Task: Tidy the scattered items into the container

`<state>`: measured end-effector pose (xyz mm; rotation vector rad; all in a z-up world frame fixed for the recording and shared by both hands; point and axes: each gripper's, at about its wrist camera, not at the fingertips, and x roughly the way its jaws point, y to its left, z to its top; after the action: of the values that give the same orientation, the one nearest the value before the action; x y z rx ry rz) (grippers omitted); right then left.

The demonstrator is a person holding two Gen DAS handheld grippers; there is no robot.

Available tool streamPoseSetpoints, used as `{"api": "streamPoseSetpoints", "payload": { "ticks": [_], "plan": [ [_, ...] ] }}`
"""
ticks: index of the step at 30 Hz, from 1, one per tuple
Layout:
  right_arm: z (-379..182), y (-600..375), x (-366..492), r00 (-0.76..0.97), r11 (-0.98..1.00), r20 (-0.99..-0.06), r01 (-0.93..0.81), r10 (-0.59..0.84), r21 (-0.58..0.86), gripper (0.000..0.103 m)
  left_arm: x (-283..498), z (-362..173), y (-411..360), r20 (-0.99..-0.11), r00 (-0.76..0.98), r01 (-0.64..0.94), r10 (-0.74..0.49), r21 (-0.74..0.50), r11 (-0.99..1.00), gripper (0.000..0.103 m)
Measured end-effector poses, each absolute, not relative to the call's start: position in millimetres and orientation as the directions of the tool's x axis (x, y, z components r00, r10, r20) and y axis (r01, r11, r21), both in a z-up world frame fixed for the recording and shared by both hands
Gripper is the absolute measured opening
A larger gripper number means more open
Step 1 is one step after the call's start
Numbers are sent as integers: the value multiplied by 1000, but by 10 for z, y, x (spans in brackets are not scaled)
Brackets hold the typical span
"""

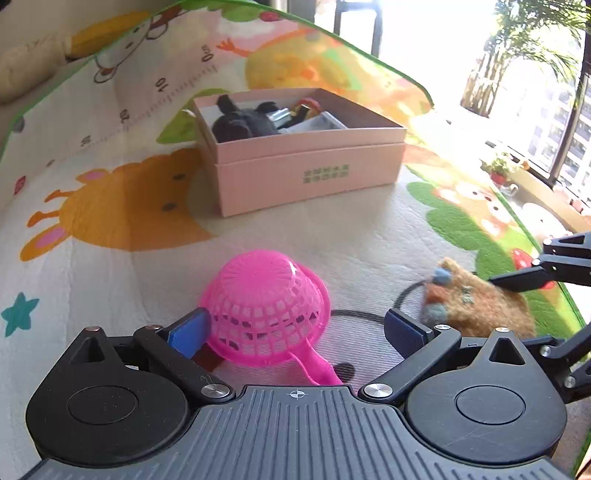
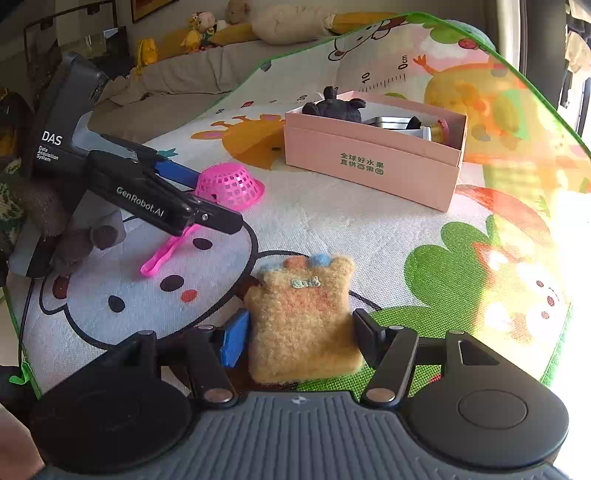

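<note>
A pink plastic strainer (image 1: 267, 306) lies upside down on the play mat, its handle toward me. My left gripper (image 1: 295, 328) is open around it, the left blue pad at its rim. A fuzzy tan pouch (image 2: 303, 321) lies flat on the mat. My right gripper (image 2: 299, 339) is open, its fingers on either side of the pouch. The pouch also shows in the left wrist view (image 1: 476, 299), and the strainer in the right wrist view (image 2: 229, 186). The pink box (image 1: 306, 162) stands beyond, holding a dark plush toy (image 1: 240, 123) and other items.
The cartoon play mat (image 1: 110, 221) covers the surface. Cushions and plush toys (image 2: 229, 29) line the far edge. A window with potted plants (image 1: 498, 170) is to the right. The left gripper's body (image 2: 140, 184) stands left of the pouch in the right wrist view.
</note>
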<state>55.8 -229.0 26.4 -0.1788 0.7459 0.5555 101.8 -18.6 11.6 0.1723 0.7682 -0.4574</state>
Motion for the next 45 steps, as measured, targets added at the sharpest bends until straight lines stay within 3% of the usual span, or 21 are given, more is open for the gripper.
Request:
{"api": "streamPoseSetpoints", "payload": {
  "ticks": [12, 13, 15, 16, 24, 31, 38, 45],
  "plan": [
    [285, -2259, 485, 613, 850, -681, -527, 400, 25, 56, 1217, 57, -361, -696, 679, 353, -236, 27, 935, 100],
    [295, -2265, 466, 614, 848, -680, -529, 401, 22, 55, 1203, 57, -377, -691, 686, 355, -229, 42, 934, 97],
    [317, -2282, 431, 620, 847, -675, -531, 400, 15, 54, 1163, 90, -390, -684, 690, 363, -237, 44, 931, 80],
    [333, -2298, 418, 624, 849, -672, -529, 399, 13, 54, 1143, 108, -398, -688, 684, 368, -241, 41, 929, 79],
    [489, -2438, 323, 654, 858, -642, -514, 400, 11, 52, 796, 226, -521, -679, 682, 430, -271, 72, 900, 79],
    [629, -2614, 253, 648, 859, -630, -509, 427, 58, 50, 647, 657, -626, -605, 720, 473, -340, 69, 878, 79],
    [713, -2749, 268, 632, 851, -608, -502, 480, 150, 50, 1215, 1270, -854, -520, 762, 494, -385, 83, 865, 79],
    [862, -2883, 464, 631, 847, -581, -478, 514, 230, 50, 2286, 1470, -1127, -483, 815, 428, -319, 132, 894, 79]
  ]
}}
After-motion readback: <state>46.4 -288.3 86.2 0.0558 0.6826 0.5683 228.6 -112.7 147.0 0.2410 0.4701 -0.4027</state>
